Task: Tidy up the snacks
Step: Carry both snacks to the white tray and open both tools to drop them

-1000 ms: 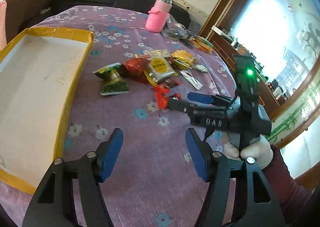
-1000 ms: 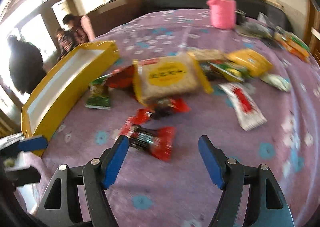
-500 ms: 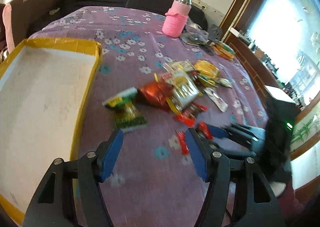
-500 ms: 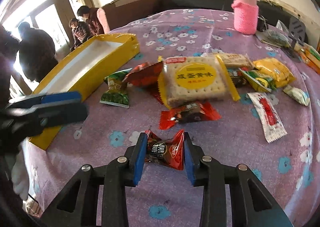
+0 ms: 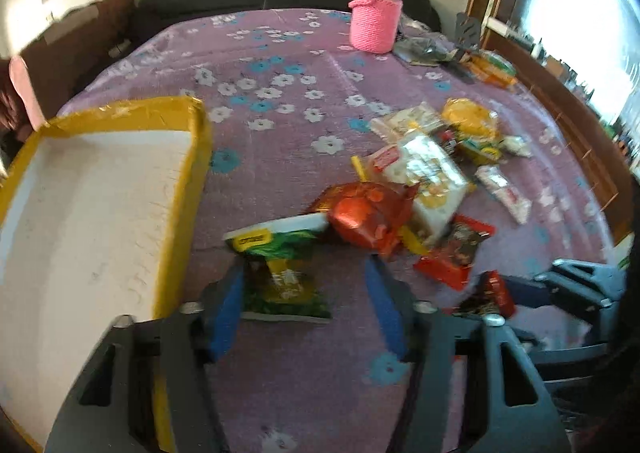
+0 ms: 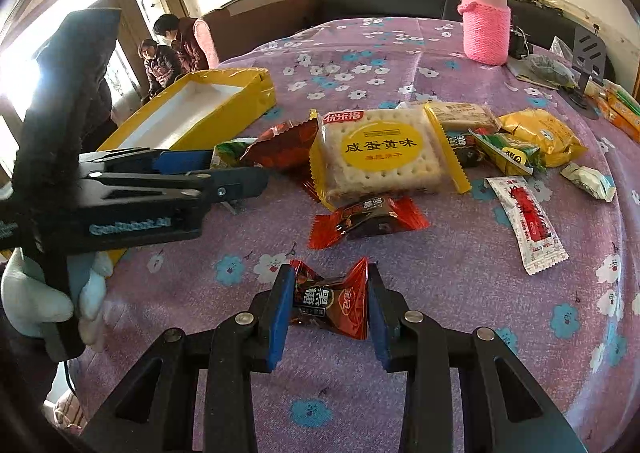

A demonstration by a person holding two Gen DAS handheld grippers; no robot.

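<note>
In the left wrist view my left gripper (image 5: 306, 293) straddles a green snack packet (image 5: 280, 277) lying on the purple flowered cloth. Its jaws are closing; the left pad is at the packet's edge and the right pad stands clear of it. A shiny red packet (image 5: 368, 213) and a yellow-trimmed cracker pack (image 5: 428, 173) lie just beyond. My right gripper (image 6: 328, 305) is shut on a small red wrapped candy (image 6: 330, 303), low over the cloth. The left gripper (image 6: 200, 173) shows from the side near the green packet (image 6: 230, 151).
A yellow-rimmed white box (image 5: 192, 173) sits left of the snacks, also the box (image 6: 240, 101). A pink-sleeved bottle (image 6: 486, 25) stands at the back. More packets, including a red-and-white sachet (image 6: 528, 221), lie to the right. Two people (image 6: 168, 53) are beyond the table.
My left gripper has moved forward over the green packet and its jaws have narrowed. My right gripper shut on the red candy and has held still since.
</note>
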